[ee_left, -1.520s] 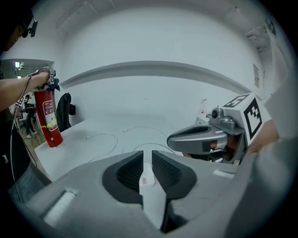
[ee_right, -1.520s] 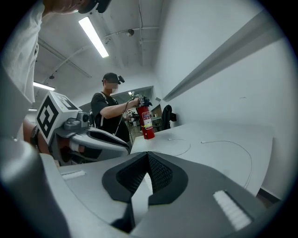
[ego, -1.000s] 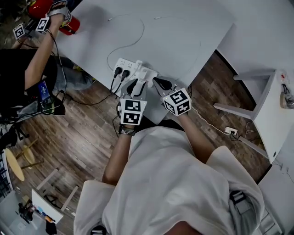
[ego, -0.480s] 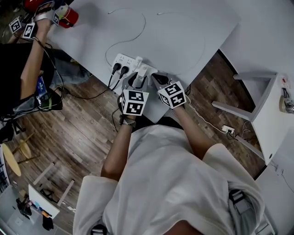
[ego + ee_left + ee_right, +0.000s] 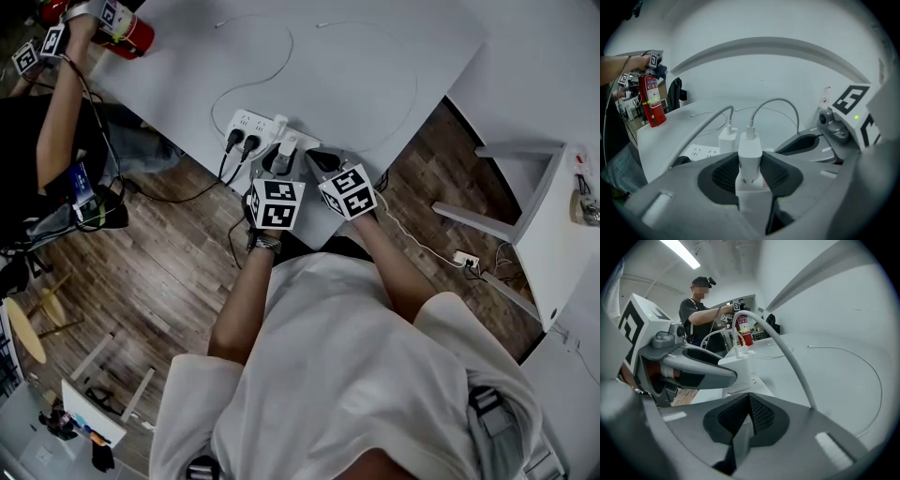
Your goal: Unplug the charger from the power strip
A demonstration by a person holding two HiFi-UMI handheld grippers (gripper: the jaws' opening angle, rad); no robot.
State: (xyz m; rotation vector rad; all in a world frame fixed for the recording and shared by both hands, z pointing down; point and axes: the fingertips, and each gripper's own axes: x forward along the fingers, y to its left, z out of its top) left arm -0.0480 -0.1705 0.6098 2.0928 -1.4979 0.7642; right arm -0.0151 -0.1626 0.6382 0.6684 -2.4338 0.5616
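The charger (image 5: 750,149) stands upright in the right end of the power strip (image 5: 251,124), which lies along the near edge of the table (image 5: 394,66). The charger's long axis and its prongs run straight up from the strip's face, and its white cable (image 5: 776,104) leaves from the top. It sits directly ahead of the left claw (image 5: 278,165), right between the jaws. They have just been closing, and the dark pads now meet its two flat sides, so the left claw looks clamped on the charger's lower body. That claw reaches down at a slant, whereas the pull probably needs to go up along the prongs, square to the strip.

The right claw (image 5: 749,404) is clenched on nothing. It hangs just to the right of the left one, over the strip's right end. Whether it presses on the strip cannot be told, though from there it could hold the strip down.

A second charger (image 5: 727,139) is plugged in just beyond the first.

As for writing, grey print on the white casing in the right gripper view seems to include "20" but is not clear. A small reddish mark low on the gripped charger and the label on the far-left fire extinguisher (image 5: 652,102) are too small to read.
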